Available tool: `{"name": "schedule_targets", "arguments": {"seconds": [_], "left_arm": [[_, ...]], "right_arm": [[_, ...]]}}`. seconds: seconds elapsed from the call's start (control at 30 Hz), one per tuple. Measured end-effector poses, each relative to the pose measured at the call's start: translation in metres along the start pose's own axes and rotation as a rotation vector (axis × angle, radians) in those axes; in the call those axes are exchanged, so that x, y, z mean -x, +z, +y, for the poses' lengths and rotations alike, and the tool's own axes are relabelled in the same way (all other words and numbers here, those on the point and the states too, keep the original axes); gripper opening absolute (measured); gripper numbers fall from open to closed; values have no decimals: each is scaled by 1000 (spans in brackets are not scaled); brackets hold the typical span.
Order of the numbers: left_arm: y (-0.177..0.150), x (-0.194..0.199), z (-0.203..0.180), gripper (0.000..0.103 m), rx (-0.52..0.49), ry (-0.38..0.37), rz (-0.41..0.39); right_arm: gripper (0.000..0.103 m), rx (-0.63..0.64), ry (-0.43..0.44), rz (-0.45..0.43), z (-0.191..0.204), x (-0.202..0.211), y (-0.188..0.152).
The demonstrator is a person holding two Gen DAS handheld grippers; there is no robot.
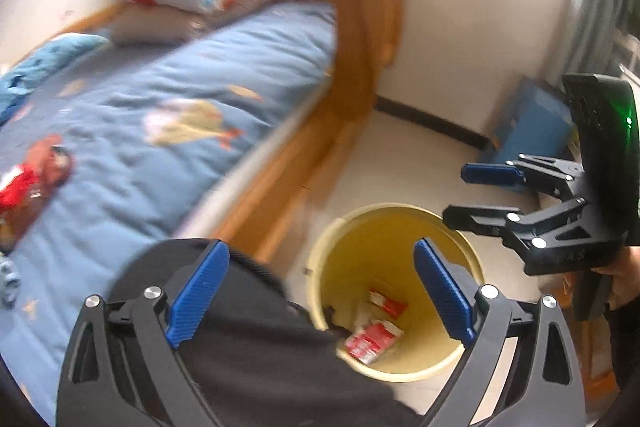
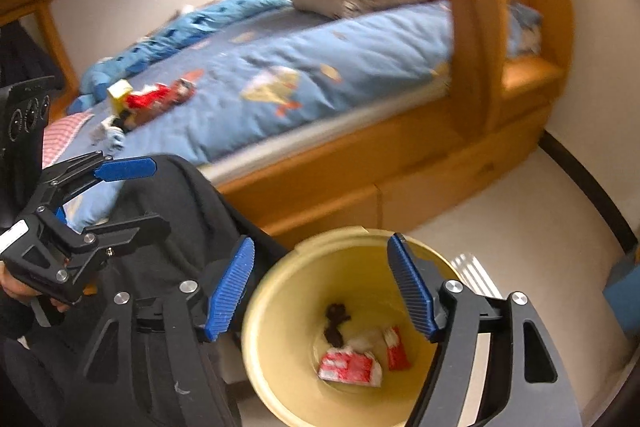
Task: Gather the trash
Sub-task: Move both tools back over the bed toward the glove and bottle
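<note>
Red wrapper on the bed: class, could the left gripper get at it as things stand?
Probably yes. The left gripper is open and empty, and the red wrapper lies uncovered on the blue bedspread.

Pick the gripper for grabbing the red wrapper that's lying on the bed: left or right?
Left, probably. Both grippers are open and empty over the yellow bin. In the right wrist view the left gripper sits on the bed side, nearer the red wrapper; the right gripper is farther.
</note>
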State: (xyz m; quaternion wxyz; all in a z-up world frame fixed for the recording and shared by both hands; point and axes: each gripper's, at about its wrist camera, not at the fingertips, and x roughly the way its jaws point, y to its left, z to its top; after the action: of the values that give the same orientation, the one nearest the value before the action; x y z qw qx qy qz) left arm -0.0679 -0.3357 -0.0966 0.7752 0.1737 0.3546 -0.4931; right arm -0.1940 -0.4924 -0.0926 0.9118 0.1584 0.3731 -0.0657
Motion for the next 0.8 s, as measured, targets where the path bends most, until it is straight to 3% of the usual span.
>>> {"name": "schedule_targets", "arguments": {"seconds": [0.27,0.53,0.67,0.8], "left_arm": [[-15,60,85,97,156,216,-93],[-39,103,174,98,364,417,-119],[-53,118,212,98,459,491,-121],[-62,125,235,98,507,541,-125]], "right_arm": [[80,136,164,-67,82,-30,49],[92,319,268,-100,171,-65,80],[95,349,298,-140,200,-79,90],[95,324,352,-122,219,-105,102]]}}
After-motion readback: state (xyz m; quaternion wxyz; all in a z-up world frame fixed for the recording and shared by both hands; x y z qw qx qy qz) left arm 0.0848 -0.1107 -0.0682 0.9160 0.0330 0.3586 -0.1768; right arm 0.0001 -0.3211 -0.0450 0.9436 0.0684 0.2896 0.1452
